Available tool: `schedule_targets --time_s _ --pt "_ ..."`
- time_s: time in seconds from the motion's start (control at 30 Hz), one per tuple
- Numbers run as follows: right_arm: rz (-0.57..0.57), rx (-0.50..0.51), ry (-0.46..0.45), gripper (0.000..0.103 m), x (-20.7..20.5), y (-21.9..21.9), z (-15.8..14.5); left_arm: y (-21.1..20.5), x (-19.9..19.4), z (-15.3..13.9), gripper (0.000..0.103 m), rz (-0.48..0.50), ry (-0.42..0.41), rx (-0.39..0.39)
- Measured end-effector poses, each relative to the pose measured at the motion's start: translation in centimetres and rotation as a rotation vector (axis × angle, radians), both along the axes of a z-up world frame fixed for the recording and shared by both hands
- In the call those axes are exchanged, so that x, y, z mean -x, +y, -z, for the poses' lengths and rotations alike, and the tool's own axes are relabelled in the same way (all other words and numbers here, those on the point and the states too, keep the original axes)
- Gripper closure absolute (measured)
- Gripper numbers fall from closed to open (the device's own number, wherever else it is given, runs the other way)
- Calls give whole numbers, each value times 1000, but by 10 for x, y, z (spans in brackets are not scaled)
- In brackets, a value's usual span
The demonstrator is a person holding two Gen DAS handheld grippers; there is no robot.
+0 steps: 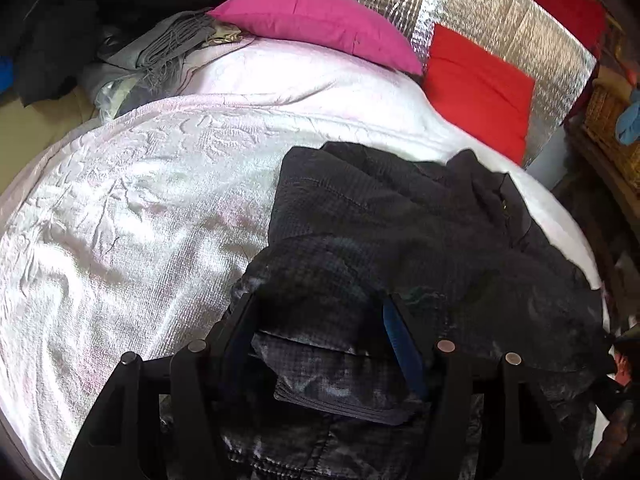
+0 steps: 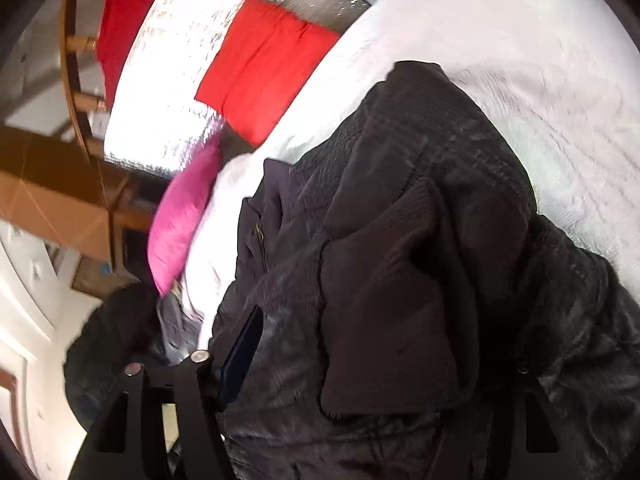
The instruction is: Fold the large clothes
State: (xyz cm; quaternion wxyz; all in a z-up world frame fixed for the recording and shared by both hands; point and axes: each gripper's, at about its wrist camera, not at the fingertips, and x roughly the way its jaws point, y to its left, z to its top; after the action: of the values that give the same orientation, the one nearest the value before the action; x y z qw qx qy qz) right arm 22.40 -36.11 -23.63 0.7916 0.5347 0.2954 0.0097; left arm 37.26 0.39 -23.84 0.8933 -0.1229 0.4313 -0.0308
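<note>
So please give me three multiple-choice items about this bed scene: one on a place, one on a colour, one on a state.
1. Where does the black jacket lie?
A. on the white bedspread
B. on the floor
C. on a chair

2. Which colour is the cushion beside the red cushion?
A. green
B. pink
C. yellow

3. How is the left gripper?
A. far from the jacket
B. holding a pillow
C. open, with jacket cloth between its fingers

Answers: 1 A, the white cover shows all around the jacket. 2 B, the pink cushion rests at the head of the bed. 3 C, its fingers stand wide apart around a fold.
</note>
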Motion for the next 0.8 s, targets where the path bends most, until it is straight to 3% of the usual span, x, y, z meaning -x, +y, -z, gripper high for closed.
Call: schedule_targets --time_s 0.03,0.33,0.43,0.53,0.63,0.8 --pt "2 21 16 85 1 4 -2 2 0 -1 38 -4 -7 8" --pt "107 266 -39 88 25 12 -54 -10 6 -13 40 26 -83 -37" --pt "150 311 0 88 32 3 -55 -21 7 -15 40 69 -103 -73" --pt "164 317 88 88 29 -6 -41 -37 5 -7 35 118 -68 -145" --pt "110 295 192 88 18 -8 -20 -52 7 3 33 146 -64 -260" --pt "52 284 181 84 20 -12 -28 -50 9 4 33 147 -69 -256"
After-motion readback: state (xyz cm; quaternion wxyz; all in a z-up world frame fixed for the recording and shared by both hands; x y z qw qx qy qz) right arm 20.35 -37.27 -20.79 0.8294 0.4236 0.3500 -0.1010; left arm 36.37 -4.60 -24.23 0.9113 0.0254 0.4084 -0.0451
